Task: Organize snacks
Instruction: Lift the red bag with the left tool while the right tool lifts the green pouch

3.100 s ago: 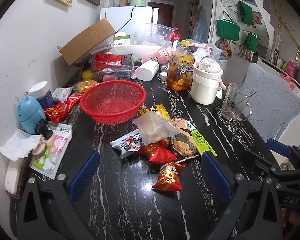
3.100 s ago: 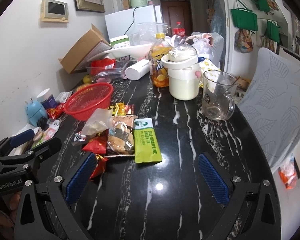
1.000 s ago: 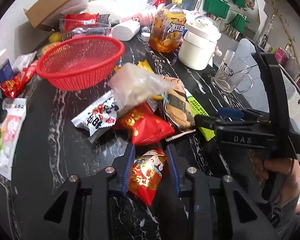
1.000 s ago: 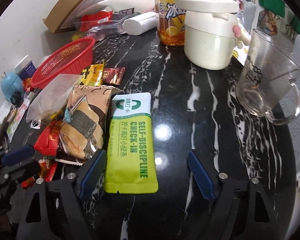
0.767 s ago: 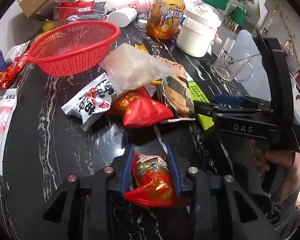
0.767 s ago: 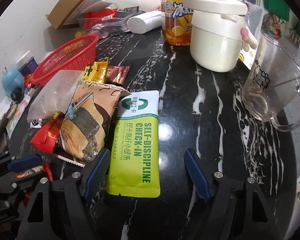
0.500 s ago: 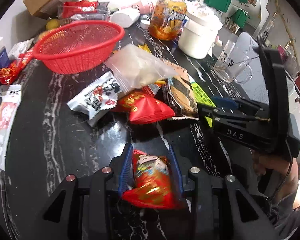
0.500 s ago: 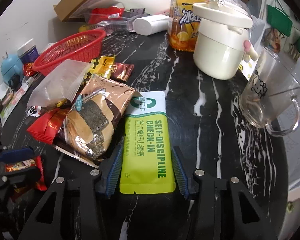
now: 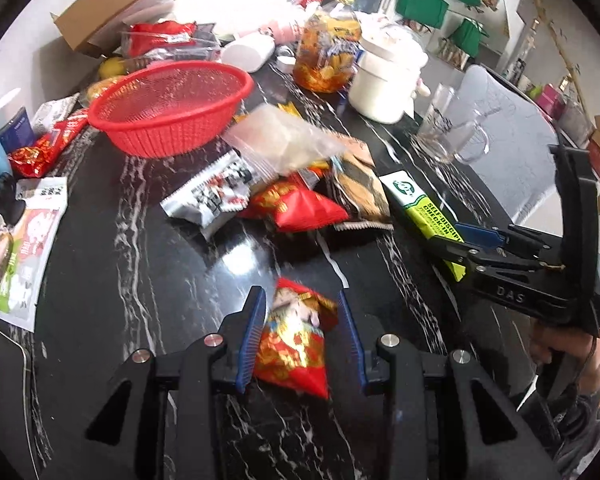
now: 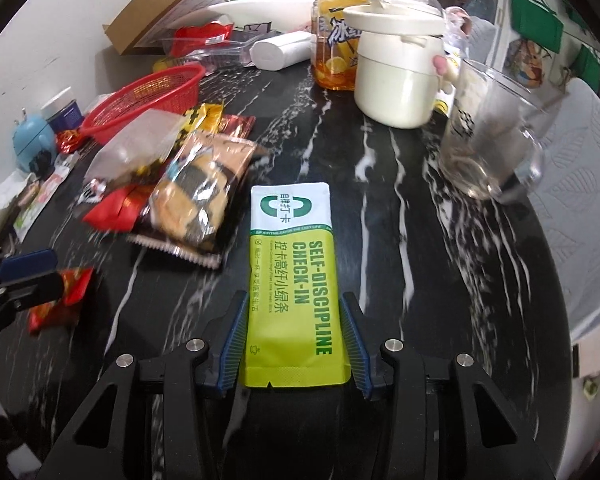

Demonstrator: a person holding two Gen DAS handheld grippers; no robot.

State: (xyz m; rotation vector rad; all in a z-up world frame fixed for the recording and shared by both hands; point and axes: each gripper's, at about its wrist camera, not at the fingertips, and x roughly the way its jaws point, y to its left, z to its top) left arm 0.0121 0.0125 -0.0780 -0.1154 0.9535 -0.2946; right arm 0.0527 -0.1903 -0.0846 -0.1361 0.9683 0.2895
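Observation:
My left gripper is shut on a small red snack packet and holds it just above the black marble table. My right gripper is shut on the near end of a green and white "Self-Discipline Check-In" pouch, which also shows in the left wrist view. A red mesh basket stands empty at the back left. A pile of snack packets lies between the basket and the pouch.
A cream pot, a tea bottle and a glass mug stand at the back right. A cardboard box, a clear tub, a blue figure and loose packets line the left wall.
My left gripper has lifted the red packet and drawn it back from the pile. My right gripper has closed from wide open onto the green pouch.

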